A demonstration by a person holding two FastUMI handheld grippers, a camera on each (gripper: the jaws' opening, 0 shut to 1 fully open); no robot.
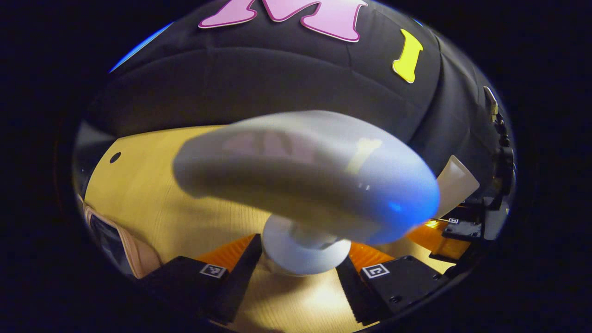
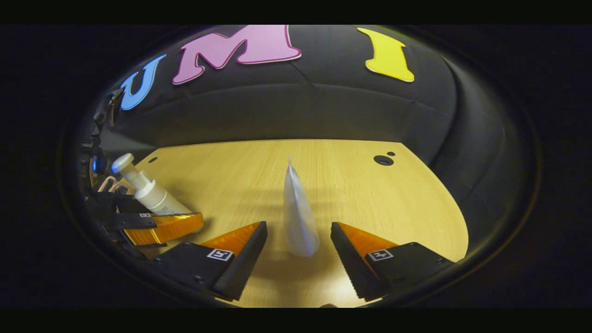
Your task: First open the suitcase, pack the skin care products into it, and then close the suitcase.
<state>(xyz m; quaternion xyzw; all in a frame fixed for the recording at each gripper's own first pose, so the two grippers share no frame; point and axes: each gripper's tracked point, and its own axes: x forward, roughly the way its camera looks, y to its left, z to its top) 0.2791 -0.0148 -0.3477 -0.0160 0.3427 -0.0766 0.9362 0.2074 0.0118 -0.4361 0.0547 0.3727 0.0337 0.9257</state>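
Observation:
A white pump bottle looms close in the left gripper view. My left gripper is shut on its collar just below the pump head. In the right gripper view the same pump bottle leans at the far left, held in the left gripper. A white tube stands upright on the wooden table, crimped end up. My right gripper stands open around it, with a gap on each side. The left gripper view shows that tube at the right, above the right gripper.
A pink rounded edge, apparently the suitcase, lies at the lower left of the left gripper view, and a pink rim peeks out behind the bottle. The table has a cable hole near its far right corner. The black cloth wall closes the back.

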